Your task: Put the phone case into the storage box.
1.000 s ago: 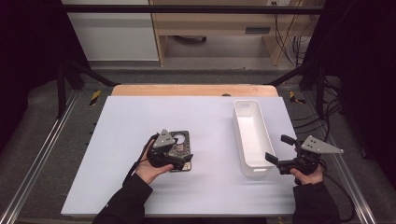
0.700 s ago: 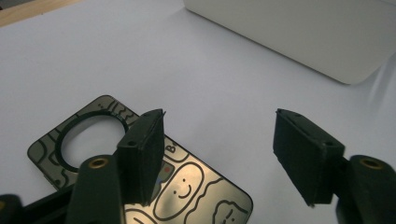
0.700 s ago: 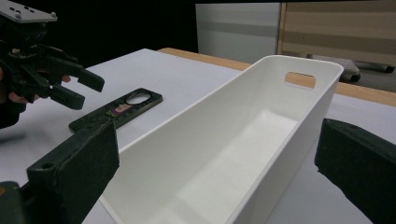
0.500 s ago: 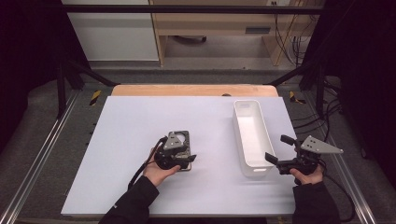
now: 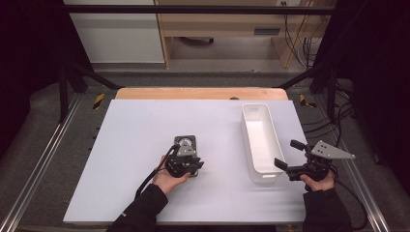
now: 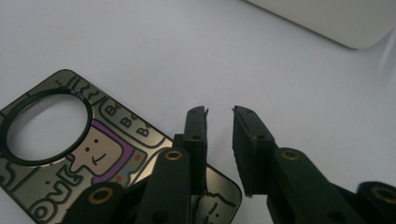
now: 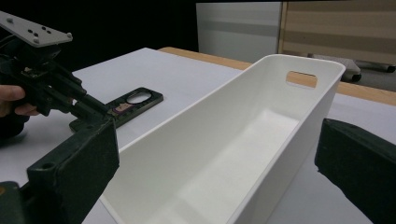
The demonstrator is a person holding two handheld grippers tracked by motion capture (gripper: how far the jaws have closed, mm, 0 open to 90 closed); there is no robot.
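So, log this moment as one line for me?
left claw: just closing, at phone case corner, not gripped | right claw: open, at bin near end | bin: empty

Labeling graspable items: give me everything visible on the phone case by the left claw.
The phone case lies flat on the white table, left of the white bin. It looks like glossy, dark, hard plastic, printed with cartoon doodles and a purple figure, and has a large black-ringed round camera cutout. The left claw is at its near corner; one jaw overlaps the edge, and whether it presses there I cannot tell.
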